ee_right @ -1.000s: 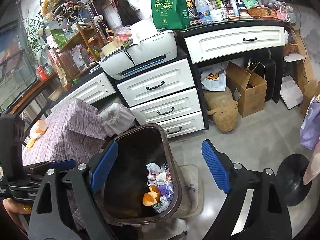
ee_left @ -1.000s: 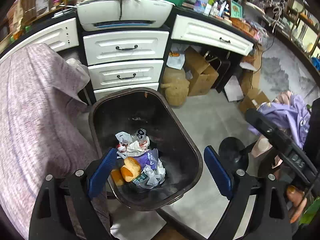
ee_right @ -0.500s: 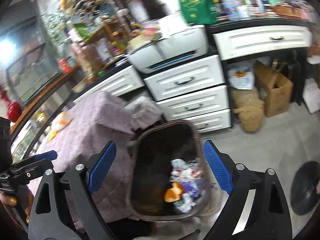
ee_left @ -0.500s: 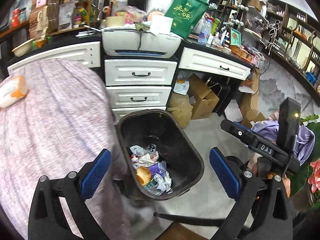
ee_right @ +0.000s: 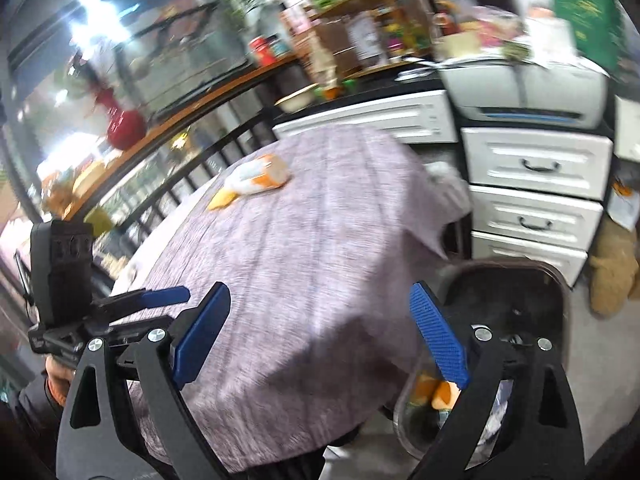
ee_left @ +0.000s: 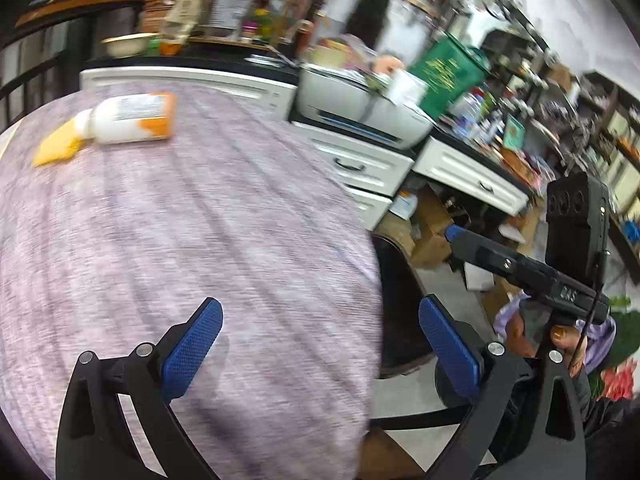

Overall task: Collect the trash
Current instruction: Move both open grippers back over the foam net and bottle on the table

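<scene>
A white and orange bottle [ee_left: 128, 120] lies on its side on the purple tablecloth [ee_left: 180, 240], with a yellow scrap [ee_left: 54, 150] beside its neck. It also shows in the right wrist view [ee_right: 260, 178]. My left gripper [ee_left: 320, 346] is open and empty over the near part of the table. My right gripper [ee_right: 318, 338] is open and empty over the table's right edge. The dark trash bin [ee_right: 516, 288] stands on the floor right of the table, with trash [ee_right: 442, 394] inside. Both views are blurred.
White drawers [ee_right: 536, 192] and a printer [ee_right: 524, 88] stand behind the bin. Cardboard boxes [ee_left: 428, 232] and a stuffed toy [ee_right: 612, 276] lie on the floor. A black railing [ee_right: 168, 184] runs along the table's far side.
Both grippers have swung left and up, from above the trash bin to over the purple table. The bottle has come into fuller view. Both stay open and empty.
</scene>
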`<state>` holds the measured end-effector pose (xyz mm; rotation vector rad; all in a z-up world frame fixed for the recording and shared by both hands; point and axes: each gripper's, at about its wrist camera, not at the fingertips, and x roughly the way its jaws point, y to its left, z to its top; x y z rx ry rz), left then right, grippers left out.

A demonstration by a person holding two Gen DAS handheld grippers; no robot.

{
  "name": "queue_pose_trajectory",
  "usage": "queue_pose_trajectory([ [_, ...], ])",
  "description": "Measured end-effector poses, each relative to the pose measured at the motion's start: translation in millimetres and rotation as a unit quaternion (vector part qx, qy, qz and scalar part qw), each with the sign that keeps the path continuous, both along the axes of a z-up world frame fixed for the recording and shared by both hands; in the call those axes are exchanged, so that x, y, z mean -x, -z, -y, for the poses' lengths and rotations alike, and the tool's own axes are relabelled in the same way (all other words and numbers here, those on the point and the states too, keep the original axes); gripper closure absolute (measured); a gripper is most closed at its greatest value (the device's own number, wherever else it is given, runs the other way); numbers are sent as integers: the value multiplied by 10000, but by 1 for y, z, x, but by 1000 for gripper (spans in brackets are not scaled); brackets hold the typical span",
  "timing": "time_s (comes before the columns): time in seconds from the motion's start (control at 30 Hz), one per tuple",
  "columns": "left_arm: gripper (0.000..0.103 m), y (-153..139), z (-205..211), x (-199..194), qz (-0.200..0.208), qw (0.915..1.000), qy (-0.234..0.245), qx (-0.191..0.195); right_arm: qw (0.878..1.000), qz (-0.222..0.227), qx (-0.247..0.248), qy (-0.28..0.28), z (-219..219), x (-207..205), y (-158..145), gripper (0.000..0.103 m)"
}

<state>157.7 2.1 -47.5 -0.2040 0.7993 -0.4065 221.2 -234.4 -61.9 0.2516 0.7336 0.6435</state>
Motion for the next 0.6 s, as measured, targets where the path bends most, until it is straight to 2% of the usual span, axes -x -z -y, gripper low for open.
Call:
queue_pose_trajectory([
  [0.13, 6, -2, -32, 6, 89, 9994, -327, -80, 9992, -114, 78, -373, -36, -5, -3, 13],
  [0.3, 6, -1, -73, 12, 226, 9970, -626, -383, 9969, -26, 372, -686, -76, -11, -8, 13],
  [0.6, 6, 1, -126, -7, 128, 9928, -928, -741, 9915, -19, 689, -1100, -123, -33, -6, 13],
])
